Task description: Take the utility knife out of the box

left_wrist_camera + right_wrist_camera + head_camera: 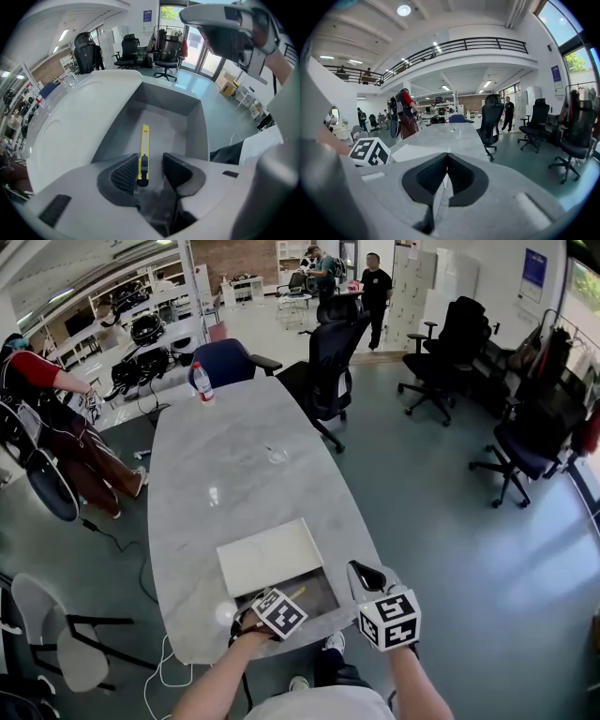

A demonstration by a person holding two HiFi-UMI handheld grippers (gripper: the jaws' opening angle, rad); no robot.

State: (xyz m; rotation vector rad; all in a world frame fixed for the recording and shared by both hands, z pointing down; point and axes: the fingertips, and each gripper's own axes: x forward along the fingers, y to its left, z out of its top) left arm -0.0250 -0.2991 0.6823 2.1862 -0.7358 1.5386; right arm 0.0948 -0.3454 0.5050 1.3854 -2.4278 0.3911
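Observation:
A yellow utility knife (144,150) lies lengthwise on the floor of an open grey box (198,125); the head view shows the knife (296,593) as a thin yellow strip. The box (319,589) sits at the near end of the marble table (225,474), with its white lid (270,554) lying just beyond it. My left gripper (151,160) points steeply down into the box. Its jaws straddle the knife's black end: the left pad is against it and a gap remains at the right pad. My right gripper (446,159) is shut and empty, hovering right of the box (367,576).
A water bottle (202,382) stands at the table's far end, and a clear glass (276,455) sits mid-table. Office chairs (330,352) ring the far end and the right side. A person with a backpack (52,418) stands at the left. A white cable (164,671) lies on the floor.

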